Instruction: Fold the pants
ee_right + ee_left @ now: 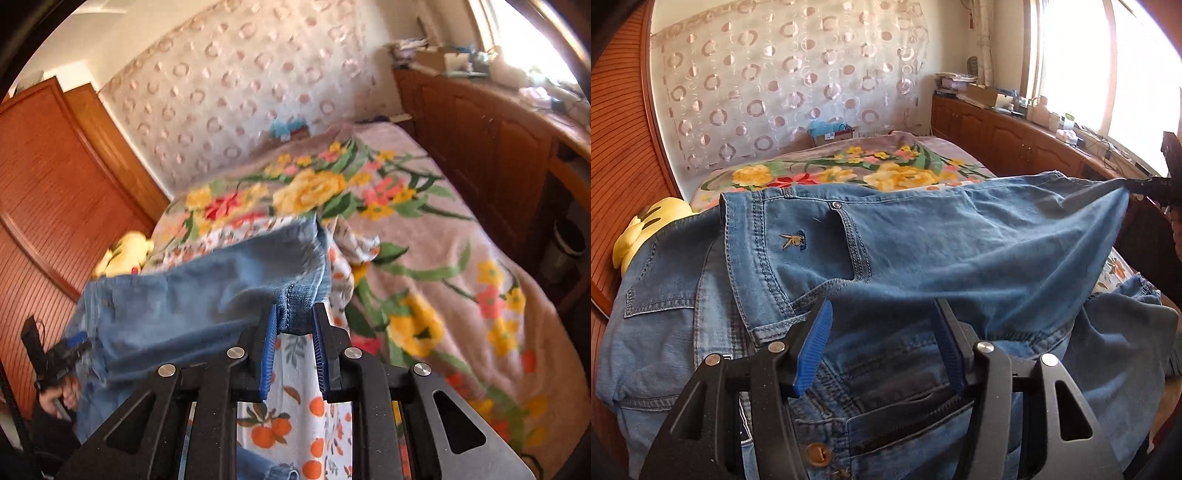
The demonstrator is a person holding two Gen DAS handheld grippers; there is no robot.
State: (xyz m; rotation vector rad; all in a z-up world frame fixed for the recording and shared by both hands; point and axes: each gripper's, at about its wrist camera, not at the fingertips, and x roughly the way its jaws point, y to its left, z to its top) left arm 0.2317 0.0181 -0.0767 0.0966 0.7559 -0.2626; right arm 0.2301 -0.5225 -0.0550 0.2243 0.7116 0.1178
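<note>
Over the near edge of the bed [461, 258], the pants [923, 240] stretch lengthwise left to right, hem pinched in the right gripper [295, 328] at the right end, while the left gripper [882, 347] stands open over the waist.

Pants [923, 240]: matt blue denim, stitched seams. Blanket [424, 229]: fuzzy floral cloth. Cabinet [997, 133]: glossy wood.

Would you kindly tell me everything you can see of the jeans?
The jeans are light blue denim with orange stitching, a riveted pocket, a small embroidered logo and a button. They lie crumpled on the floral bedspread, one leg lifted. The right hand-held gripper pinches its hem; the left hand-held gripper straddles a fold, open.
</note>
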